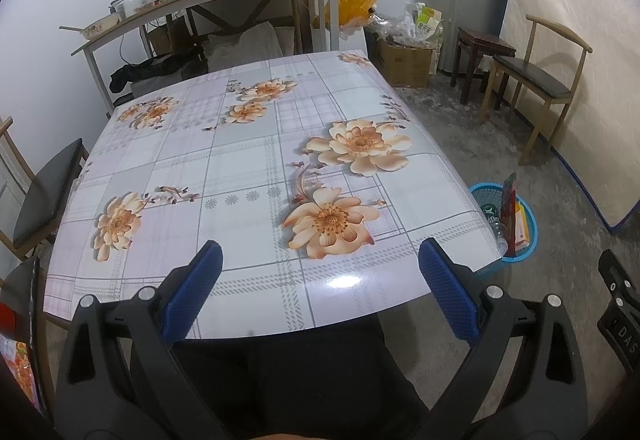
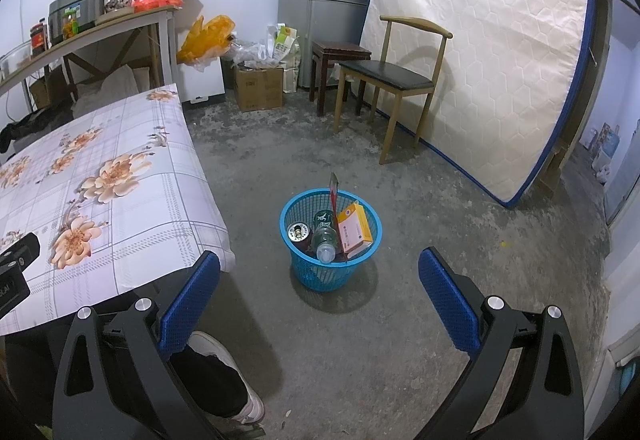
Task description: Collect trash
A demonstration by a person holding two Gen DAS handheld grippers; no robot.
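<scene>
**Q:** Blue mesh plastic waste basket (image 2: 330,240): where does it stand, and what does it hold?

**A:** It stands on the grey concrete floor (image 2: 400,320) at the centre of the right wrist view, just beside the near right corner of the table covered in a floral plaid oilcloth (image 2: 120,200). Inside are an orange and white cardboard box (image 2: 354,234), a clear plastic bottle (image 2: 325,245) lying with its cap toward the camera, a metal can (image 2: 299,231) seen end-on, and a tall red wrapper (image 2: 334,192) standing upright. In the left wrist view the same basket (image 1: 506,224) shows at the right edge, half hidden by the table corner.

**Q:** State of each claw?

**A:** The right gripper (image 2: 318,296) has its blue-padded fingers spread wide with nothing between them; the left gripper (image 1: 320,288) likewise, spread and empty above the near table edge.

**Q:** Which relation governs the coming move?

**A:** The basket lies straight ahead of and below the right gripper, between its fingers in the frame; that gripper is the nearer. No loose trash is visible on the oilcloth, so the task appears largely complete.
</scene>
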